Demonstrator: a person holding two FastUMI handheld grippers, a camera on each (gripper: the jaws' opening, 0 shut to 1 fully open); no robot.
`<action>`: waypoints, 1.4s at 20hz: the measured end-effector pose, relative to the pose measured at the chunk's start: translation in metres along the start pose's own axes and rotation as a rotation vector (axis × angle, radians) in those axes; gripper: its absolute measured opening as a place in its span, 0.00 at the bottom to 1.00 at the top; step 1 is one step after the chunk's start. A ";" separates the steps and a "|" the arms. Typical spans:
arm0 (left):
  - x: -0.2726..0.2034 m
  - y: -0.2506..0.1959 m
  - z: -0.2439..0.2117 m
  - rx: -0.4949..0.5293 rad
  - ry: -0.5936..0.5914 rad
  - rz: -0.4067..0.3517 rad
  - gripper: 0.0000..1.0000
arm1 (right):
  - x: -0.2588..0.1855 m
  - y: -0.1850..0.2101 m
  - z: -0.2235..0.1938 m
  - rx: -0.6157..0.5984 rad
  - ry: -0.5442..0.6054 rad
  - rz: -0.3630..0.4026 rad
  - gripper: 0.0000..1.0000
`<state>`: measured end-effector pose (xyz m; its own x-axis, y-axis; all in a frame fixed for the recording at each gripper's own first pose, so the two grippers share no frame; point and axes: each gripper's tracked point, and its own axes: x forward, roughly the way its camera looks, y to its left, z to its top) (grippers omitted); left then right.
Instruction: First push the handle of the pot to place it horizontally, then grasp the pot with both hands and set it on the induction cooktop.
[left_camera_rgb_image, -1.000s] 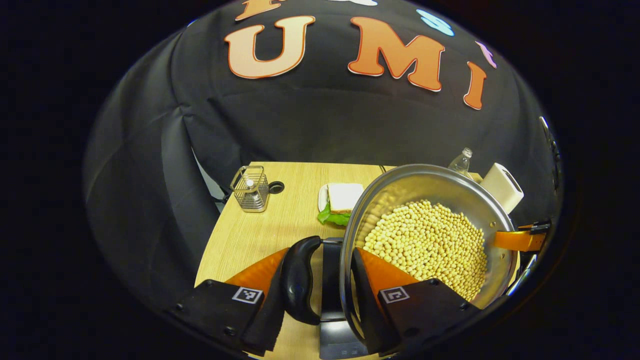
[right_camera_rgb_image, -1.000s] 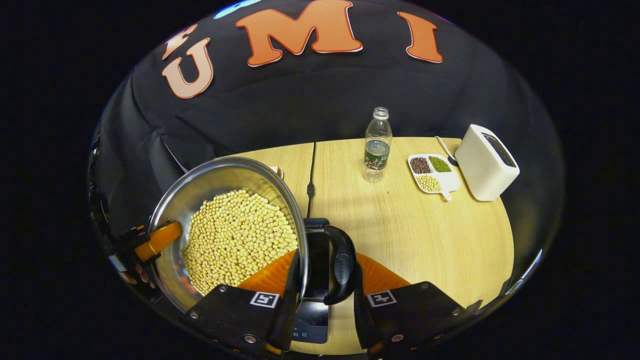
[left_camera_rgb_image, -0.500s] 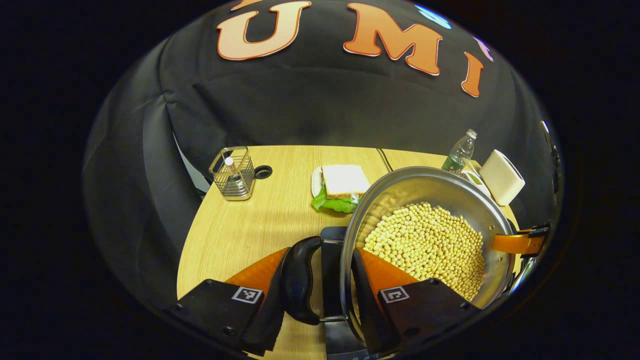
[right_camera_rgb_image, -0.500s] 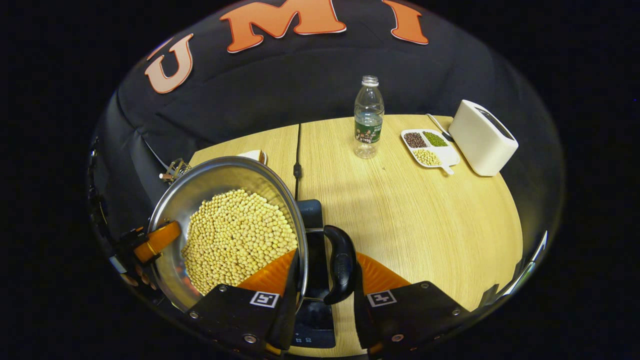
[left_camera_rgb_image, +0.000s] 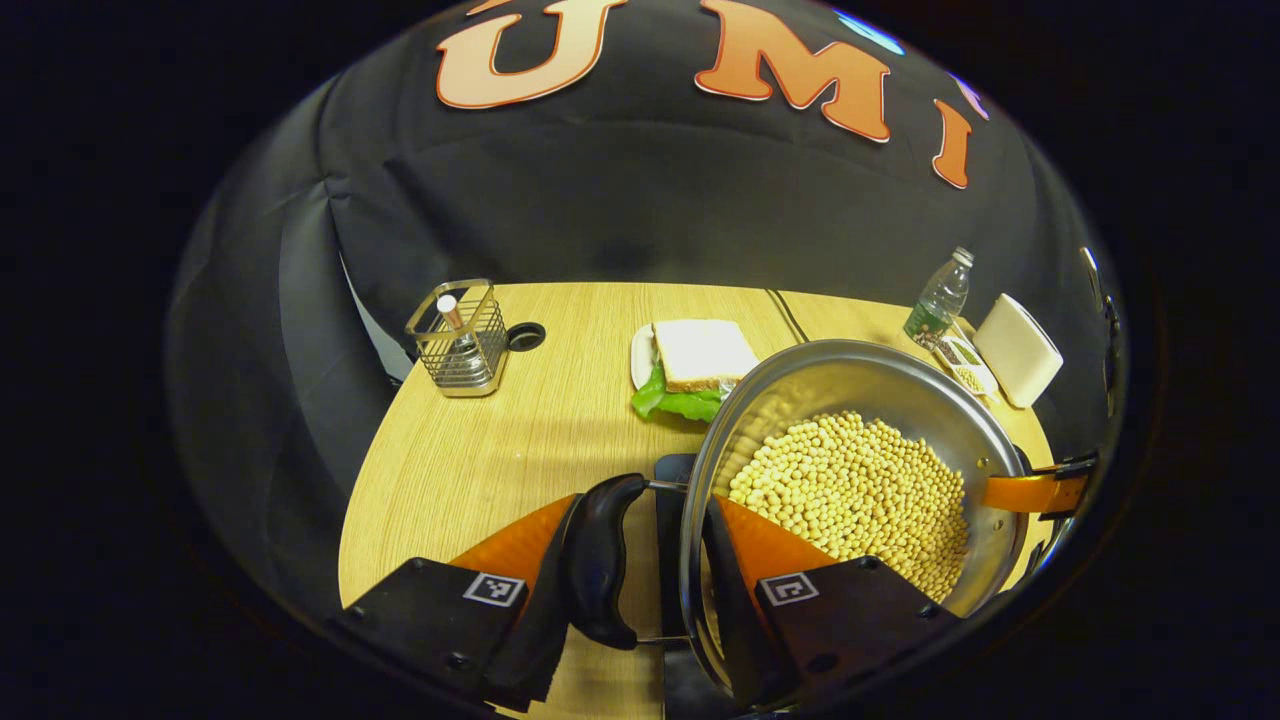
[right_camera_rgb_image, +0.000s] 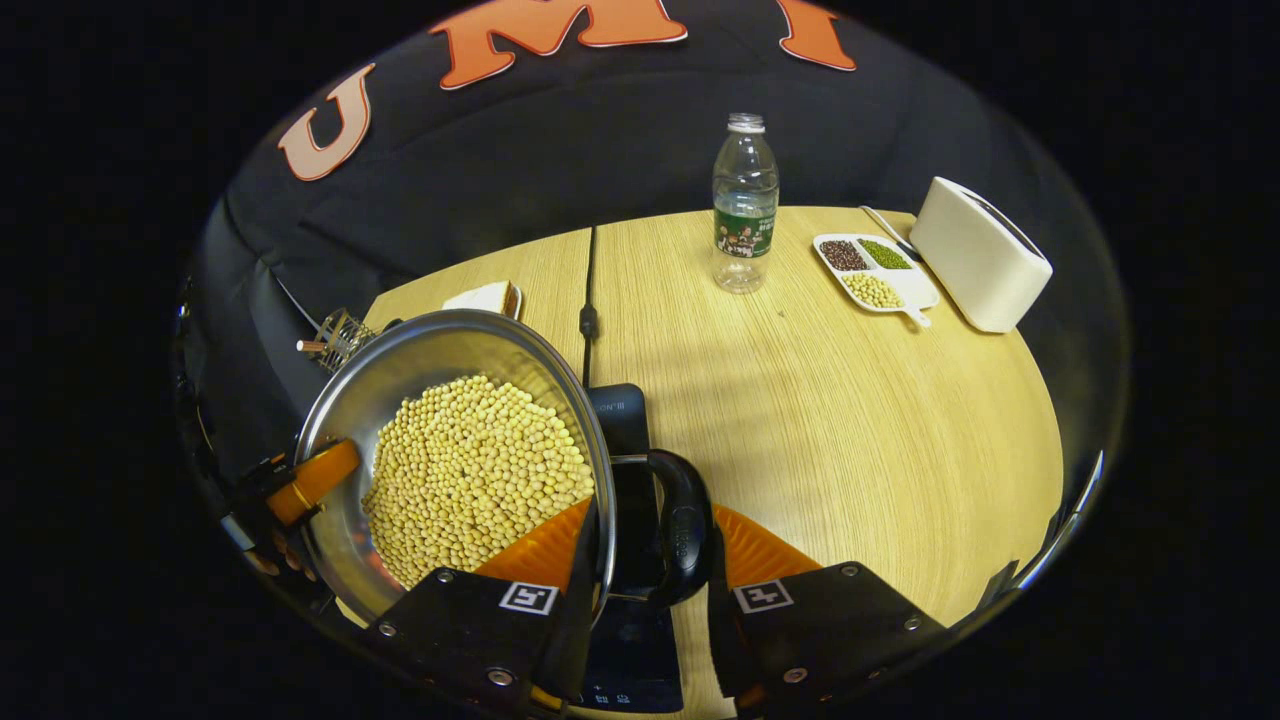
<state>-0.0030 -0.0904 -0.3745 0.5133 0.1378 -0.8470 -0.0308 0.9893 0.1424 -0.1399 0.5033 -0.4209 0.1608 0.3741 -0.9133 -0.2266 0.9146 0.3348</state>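
A steel pot (left_camera_rgb_image: 800, 385) holding yellow soybeans (left_camera_rgb_image: 850, 490) hangs between both grippers, above the black induction cooktop (left_camera_rgb_image: 672, 470). My left gripper (left_camera_rgb_image: 640, 520) is shut on the pot's black side handle (left_camera_rgb_image: 600, 560), one finger outside the handle and one inside the rim. In the right gripper view the pot (right_camera_rgb_image: 430, 360) sits to the left. There my right gripper (right_camera_rgb_image: 652, 530) is shut on the opposite black handle (right_camera_rgb_image: 685, 530), with the cooktop (right_camera_rgb_image: 620, 410) underneath. Each view shows the other gripper at the pot's far rim: the right gripper (left_camera_rgb_image: 1035, 490), the left gripper (right_camera_rgb_image: 310, 480).
On the wooden table (right_camera_rgb_image: 850, 430) stand a water bottle (right_camera_rgb_image: 744, 205), a white divided tray of beans (right_camera_rgb_image: 875, 275) and a white box-shaped appliance (right_camera_rgb_image: 980, 255). A sandwich on a plate (left_camera_rgb_image: 695, 365) and a wire basket (left_camera_rgb_image: 455, 335) stand at the back left. A cable (right_camera_rgb_image: 588, 300) runs to the cooktop.
Both grippers have moved with the pot held between them. The things on the table have shifted upward in both views and more tabletop shows. Both grips are unchanged.
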 end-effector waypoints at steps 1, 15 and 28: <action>-0.002 0.000 -0.002 0.001 -0.002 0.001 0.70 | 0.004 0.001 -0.001 0.002 -0.002 0.001 0.50; -0.003 -0.001 -0.017 0.063 -0.044 0.054 0.78 | 0.022 -0.009 0.013 -0.041 -0.073 0.006 0.58; -0.080 0.009 0.002 0.051 -0.152 0.194 0.92 | -0.073 -0.050 0.026 -0.032 -0.365 0.089 0.80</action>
<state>-0.0432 -0.0927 -0.3043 0.6250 0.3126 -0.7153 -0.0999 0.9408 0.3238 -0.1153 0.4347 -0.3652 0.4700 0.4874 -0.7359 -0.2844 0.8729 0.3964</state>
